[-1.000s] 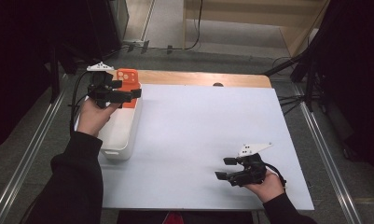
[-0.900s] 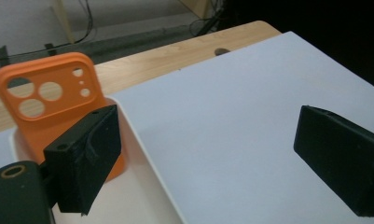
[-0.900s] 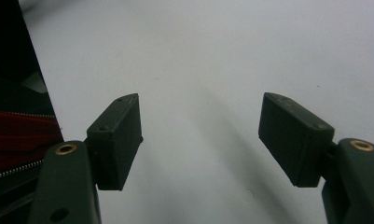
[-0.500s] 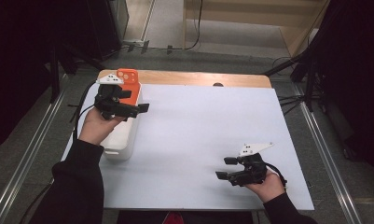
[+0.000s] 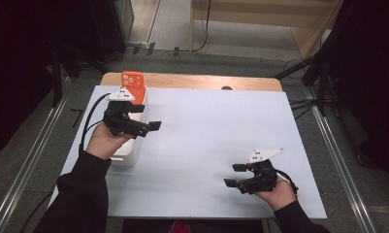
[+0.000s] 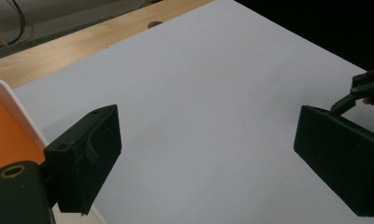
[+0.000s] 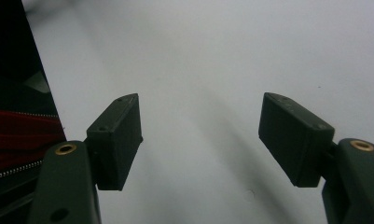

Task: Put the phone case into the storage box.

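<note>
One orange phone case (image 5: 132, 79) | one white bin (image 5: 130, 151) | two grippers, probably empty

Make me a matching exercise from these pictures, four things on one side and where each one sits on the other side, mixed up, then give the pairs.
Things:
1. orange phone case
2. white bin
3. left gripper
4. right gripper

Places:
A. near the front right corner of the white sheet
B. above the bin's right edge, jaws open and empty
C. along the sheet's left edge
D. standing at the bin's far end

Pairs: 1-D, 2-C, 3-B, 4-A
</note>
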### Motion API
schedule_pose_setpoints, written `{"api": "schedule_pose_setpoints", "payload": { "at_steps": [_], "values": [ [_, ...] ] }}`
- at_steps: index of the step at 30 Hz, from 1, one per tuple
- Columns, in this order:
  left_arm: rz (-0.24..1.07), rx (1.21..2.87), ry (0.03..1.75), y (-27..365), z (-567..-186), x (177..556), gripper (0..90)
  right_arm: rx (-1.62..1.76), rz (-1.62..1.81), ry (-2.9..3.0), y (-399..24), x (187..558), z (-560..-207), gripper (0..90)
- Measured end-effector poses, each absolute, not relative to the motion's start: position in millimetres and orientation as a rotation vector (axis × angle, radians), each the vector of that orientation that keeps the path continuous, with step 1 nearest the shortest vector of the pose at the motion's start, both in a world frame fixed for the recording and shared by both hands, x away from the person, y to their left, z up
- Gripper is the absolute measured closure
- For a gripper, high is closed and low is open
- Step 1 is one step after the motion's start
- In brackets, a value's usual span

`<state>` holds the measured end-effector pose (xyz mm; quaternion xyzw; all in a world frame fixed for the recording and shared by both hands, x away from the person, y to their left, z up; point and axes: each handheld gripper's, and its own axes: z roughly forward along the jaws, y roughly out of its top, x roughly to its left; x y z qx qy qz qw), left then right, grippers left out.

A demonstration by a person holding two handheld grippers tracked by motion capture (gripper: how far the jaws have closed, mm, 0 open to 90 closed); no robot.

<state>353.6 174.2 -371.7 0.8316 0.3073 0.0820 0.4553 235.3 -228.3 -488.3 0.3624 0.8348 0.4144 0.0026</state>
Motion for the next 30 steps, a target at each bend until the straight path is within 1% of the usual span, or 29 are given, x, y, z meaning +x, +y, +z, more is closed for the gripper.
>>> {"api": "schedule_pose_setpoints", "payload": {
  "at_steps": [3,6,15,30],
  "values": [
    [0.218,2.077,0.728,171,-375,351,7.6,1.139,1.300,2.618,-228,235,-488,28.8],
    [0.198,2.067,0.706,169,-378,347,7.6,1.139,1.297,2.619,-228,235,-489,28.8],
    [0.211,2.123,0.694,161,-394,337,7.6,1.135,1.303,2.622,-228,235,-488,28.6],
    [0.196,2.148,0.643,161,-413,319,7.6,1.130,1.303,2.624,-228,235,-489,28.5]
  ]
}}
